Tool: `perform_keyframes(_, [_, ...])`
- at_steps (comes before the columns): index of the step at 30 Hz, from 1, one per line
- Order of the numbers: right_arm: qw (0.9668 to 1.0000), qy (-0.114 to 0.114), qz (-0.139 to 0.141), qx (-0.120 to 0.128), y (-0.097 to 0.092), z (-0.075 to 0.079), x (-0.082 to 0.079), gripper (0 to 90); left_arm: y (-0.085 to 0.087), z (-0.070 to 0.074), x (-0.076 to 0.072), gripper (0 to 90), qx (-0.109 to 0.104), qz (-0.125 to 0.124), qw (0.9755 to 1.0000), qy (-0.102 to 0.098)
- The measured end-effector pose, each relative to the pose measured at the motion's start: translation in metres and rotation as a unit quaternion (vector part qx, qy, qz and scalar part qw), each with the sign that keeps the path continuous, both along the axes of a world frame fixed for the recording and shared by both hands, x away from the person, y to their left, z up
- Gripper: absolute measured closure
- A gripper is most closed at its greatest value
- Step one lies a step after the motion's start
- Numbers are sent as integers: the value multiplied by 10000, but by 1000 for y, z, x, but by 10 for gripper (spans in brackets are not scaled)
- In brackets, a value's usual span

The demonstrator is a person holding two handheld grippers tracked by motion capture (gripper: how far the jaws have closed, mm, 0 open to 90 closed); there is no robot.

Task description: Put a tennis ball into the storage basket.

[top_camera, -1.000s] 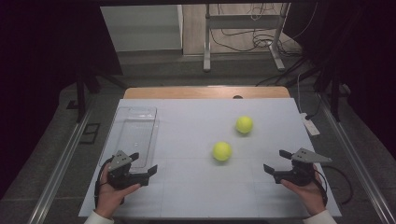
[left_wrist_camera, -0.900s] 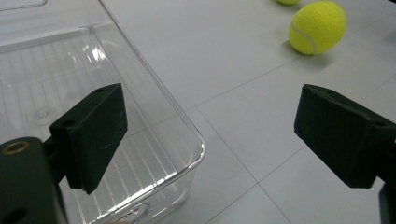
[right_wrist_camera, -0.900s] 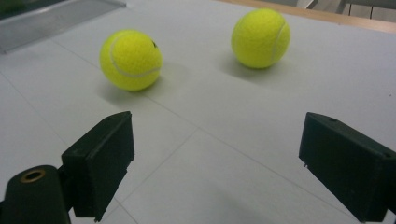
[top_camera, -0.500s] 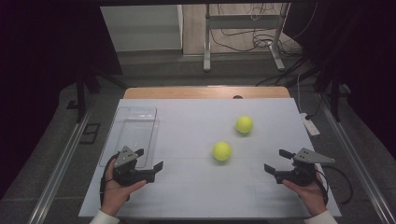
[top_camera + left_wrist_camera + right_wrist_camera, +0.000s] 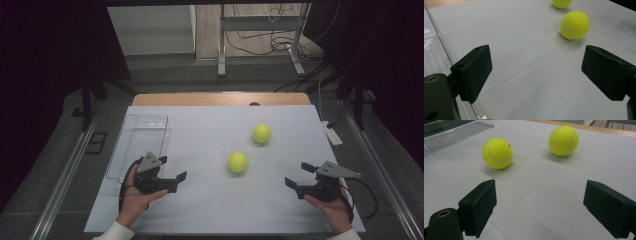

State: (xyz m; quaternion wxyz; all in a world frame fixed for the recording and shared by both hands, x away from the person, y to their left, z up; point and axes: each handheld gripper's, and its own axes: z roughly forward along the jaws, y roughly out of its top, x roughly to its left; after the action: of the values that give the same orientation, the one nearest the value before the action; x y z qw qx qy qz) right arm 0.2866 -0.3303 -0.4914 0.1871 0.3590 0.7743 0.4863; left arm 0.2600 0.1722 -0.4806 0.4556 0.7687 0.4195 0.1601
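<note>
Two yellow tennis balls lie on the white table top. The nearer ball (image 5: 237, 162) (image 5: 575, 25) (image 5: 497, 153) rests at mid-table, and the farther ball (image 5: 261, 133) (image 5: 561, 3) (image 5: 563, 140) sits behind it to the right. My left gripper (image 5: 177, 182) (image 5: 536, 62) is held at the front left, open and empty, pointing toward the nearer ball from well short of it. At the front right, my right gripper (image 5: 297, 175) (image 5: 540, 192) is open too, with nothing between its jaws, and faces both balls from a distance.
A clear plastic tray (image 5: 125, 150) (image 5: 434, 40) (image 5: 456, 133) lies along the table's left side, just behind the left hand. A small white device (image 5: 332, 134) sits at the right edge. Table legs and cables are on the floor beyond the far edge.
The left hand and its gripper have shifted to the right and a little up, toward the nearer ball. The right gripper and both balls have stayed put.
</note>
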Motion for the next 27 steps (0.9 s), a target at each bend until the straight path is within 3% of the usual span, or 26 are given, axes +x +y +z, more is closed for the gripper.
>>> perform_keyframes(13, [9999, 97, -49, -57, 0, -6, 4, 123, -12, 1, 8, 110, -14, -192, 9998, 97])
perform_keyframes(21, [10000, 59, -53, -55, -1, -5, 1, 123, -28, 13, 13, 109, -58, -357, 9993, 44])
perform_keyframes(27, [9999, 69, -58, -57, -2, -6, 1, 123, -34, 13, 20, 109, -31, -441, 9990, 81])
